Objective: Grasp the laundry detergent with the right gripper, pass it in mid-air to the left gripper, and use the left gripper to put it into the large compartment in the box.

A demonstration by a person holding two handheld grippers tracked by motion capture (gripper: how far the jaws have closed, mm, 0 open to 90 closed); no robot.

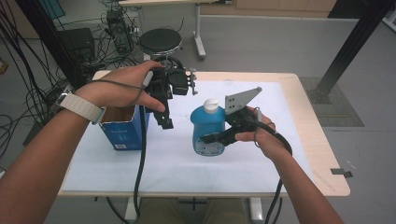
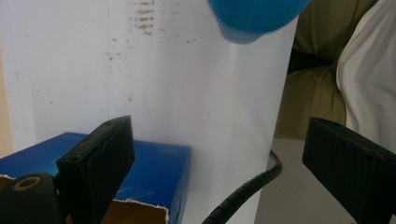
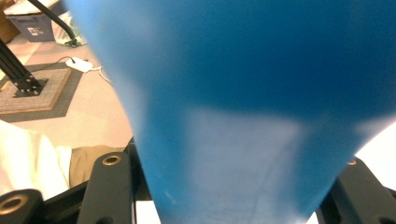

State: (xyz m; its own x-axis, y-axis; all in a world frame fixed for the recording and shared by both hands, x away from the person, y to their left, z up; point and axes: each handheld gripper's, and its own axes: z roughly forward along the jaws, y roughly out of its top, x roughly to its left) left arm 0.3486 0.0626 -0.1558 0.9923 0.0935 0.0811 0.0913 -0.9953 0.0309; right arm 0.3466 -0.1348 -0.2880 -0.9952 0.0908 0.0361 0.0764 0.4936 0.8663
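Right tongs [image 1: 211, 138] clamp blue bottle [image 1: 208, 128]; open blue box [image 1: 122, 127] stands beside.

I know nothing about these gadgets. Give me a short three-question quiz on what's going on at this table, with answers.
1. Multiple choice: What does the right gripper hold? A) a blue bottle B) a cardboard box C) a stool
2. True or false: The left gripper has something between its fingers.
3. Fill in: The open blue box stands on the white mat, under the person's ____ hand.

Key:
1. A. Its fingers clamp the blue bottle, white cap on top.
2. False. In the left gripper view its fingers stand wide apart with nothing between them.
3. Left: the left hand is above the box.
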